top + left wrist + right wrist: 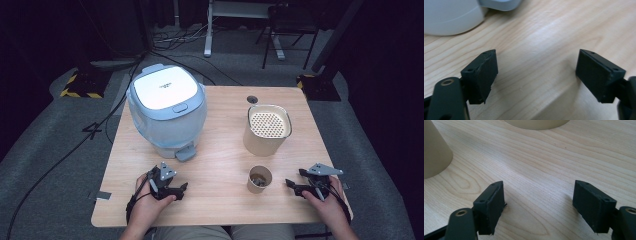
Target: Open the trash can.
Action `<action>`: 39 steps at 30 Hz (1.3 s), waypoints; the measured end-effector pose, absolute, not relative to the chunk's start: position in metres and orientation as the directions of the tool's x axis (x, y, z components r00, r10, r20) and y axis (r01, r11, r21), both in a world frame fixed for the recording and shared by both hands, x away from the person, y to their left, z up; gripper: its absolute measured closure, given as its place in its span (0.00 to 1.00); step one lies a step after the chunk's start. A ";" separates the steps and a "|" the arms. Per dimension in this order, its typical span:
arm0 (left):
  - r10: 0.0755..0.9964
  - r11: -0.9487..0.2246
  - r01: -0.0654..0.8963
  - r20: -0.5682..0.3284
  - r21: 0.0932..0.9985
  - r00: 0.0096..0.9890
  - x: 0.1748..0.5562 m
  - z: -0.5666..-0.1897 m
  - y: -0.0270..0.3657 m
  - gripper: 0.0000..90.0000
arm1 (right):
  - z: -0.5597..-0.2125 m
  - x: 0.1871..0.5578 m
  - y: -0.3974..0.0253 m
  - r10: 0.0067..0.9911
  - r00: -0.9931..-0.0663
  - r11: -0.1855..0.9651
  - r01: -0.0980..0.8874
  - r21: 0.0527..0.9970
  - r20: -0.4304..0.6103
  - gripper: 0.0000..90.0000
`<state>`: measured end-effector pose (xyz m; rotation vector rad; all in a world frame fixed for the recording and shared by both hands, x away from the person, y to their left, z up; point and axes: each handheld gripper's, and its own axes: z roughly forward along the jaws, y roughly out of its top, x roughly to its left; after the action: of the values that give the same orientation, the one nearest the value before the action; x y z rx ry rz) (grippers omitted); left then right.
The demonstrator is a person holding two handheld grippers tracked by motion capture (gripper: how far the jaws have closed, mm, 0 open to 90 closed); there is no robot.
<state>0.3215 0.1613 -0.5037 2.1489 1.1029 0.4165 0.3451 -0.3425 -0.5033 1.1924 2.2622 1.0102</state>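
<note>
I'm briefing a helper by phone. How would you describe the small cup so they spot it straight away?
On the wooden table, look toward the near edge, right of centre, just left of the right gripper. The small paper cup stands in front of the taller beige container; unlike that one's perforated top, it is open with dark bits inside.

Small paper cup: upright, open, dark bits inside. You'll find it just in front of the tall beige container, whose perforated insert faces up; both stand upright, slightly apart.
</note>
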 end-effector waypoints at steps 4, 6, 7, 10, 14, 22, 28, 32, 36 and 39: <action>0.782 -0.444 0.570 -0.011 0.691 0.623 0.320 -0.502 0.166 0.25 | -0.503 0.345 -0.343 0.829 -0.559 0.374 0.548 0.748 -0.005 0.31; 0.771 -0.465 0.574 -0.011 0.674 0.637 0.319 -0.498 0.169 0.36 | -0.503 0.345 -0.343 0.833 -0.554 0.366 0.551 0.750 0.000 0.32; 0.771 -0.473 0.575 -0.001 0.667 0.636 0.318 -0.496 0.169 0.40 | -0.503 0.345 -0.343 0.832 -0.554 0.367 0.550 0.750 -0.001 0.33; 0.760 -0.481 0.564 -0.001 0.671 0.650 0.315 -0.491 0.171 0.41 | -0.503 0.345 -0.343 0.830 -0.557 0.372 0.546 0.751 -0.006 0.33; 0.738 -0.464 0.541 -0.031 0.702 0.674 0.313 -0.475 0.176 0.44 | -0.503 0.345 -0.343 0.829 -0.559 0.373 0.545 0.750 -0.006 0.33; 0.685 -0.341 0.466 -0.124 0.817 0.718 0.314 -0.442 0.193 0.46 | -0.503 0.344 -0.343 0.822 -0.570 0.375 0.540 0.754 -0.001 0.37; 0.682 -0.294 0.432 -0.129 0.853 0.720 0.315 -0.422 0.205 0.49 | -0.503 0.344 -0.343 0.821 -0.571 0.376 0.539 0.754 -0.001 0.37; 0.669 -0.279 0.403 -0.125 0.872 0.733 0.318 -0.409 0.208 0.50 | -0.503 0.344 -0.343 0.820 -0.573 0.376 0.538 0.754 0.000 0.38; 0.658 -0.273 0.382 -0.118 0.883 0.744 0.321 -0.396 0.208 0.51 | -0.503 0.344 -0.343 0.820 -0.573 0.377 0.538 0.754 -0.001 0.38; 0.643 -0.290 0.373 -0.109 0.881 0.758 0.327 -0.382 0.205 0.51 | -0.503 0.345 -0.344 0.819 -0.573 0.374 0.539 0.755 0.004 0.38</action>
<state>0.3268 0.2053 -0.3816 1.9135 0.7757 0.3253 0.3446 -0.3436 -0.5031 1.1829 2.2671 1.0364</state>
